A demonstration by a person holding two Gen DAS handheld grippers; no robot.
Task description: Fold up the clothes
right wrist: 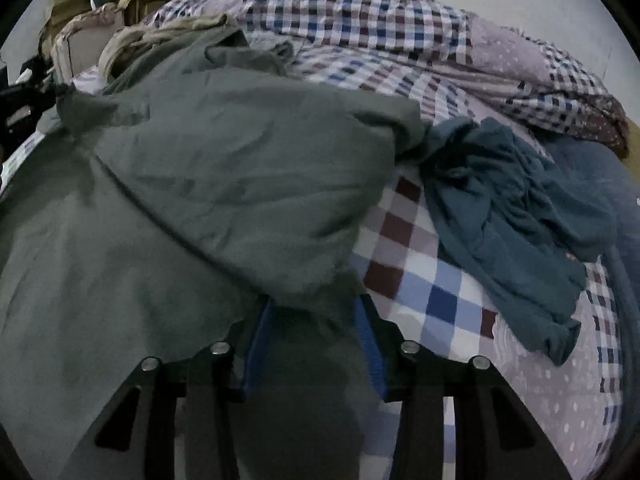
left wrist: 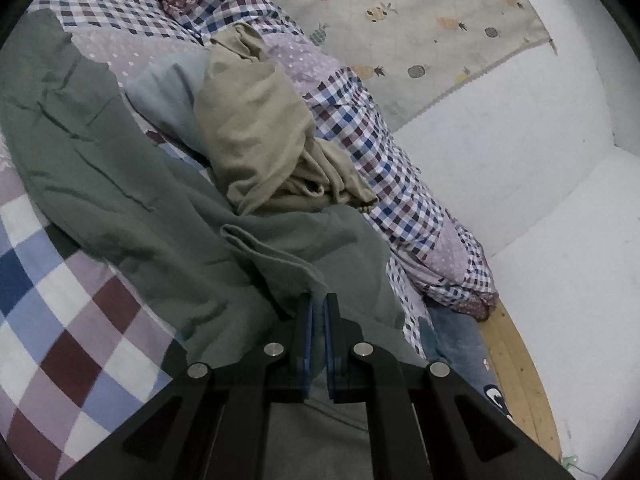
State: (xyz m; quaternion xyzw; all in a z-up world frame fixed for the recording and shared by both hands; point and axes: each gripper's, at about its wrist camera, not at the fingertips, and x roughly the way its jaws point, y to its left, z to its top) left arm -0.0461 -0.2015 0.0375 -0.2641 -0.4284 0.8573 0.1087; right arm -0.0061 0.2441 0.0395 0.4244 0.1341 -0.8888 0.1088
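A grey-green garment lies spread over the checked bedspread. My left gripper is shut on a fold of its edge, the blue pads nearly touching with cloth pinched between them. In the right wrist view the same green garment fills the left and centre. My right gripper stands open, its fingers wide apart, and a bunch of the green cloth lies between them and hides the fingertips. A beige garment lies crumpled beyond the green one.
A rumpled checked quilt runs along the bed's far side beside a white wall. A dark teal garment lies crumpled on the right of the bedspread. Boxes stand beyond the bed at the back left. A wooden bed edge shows.
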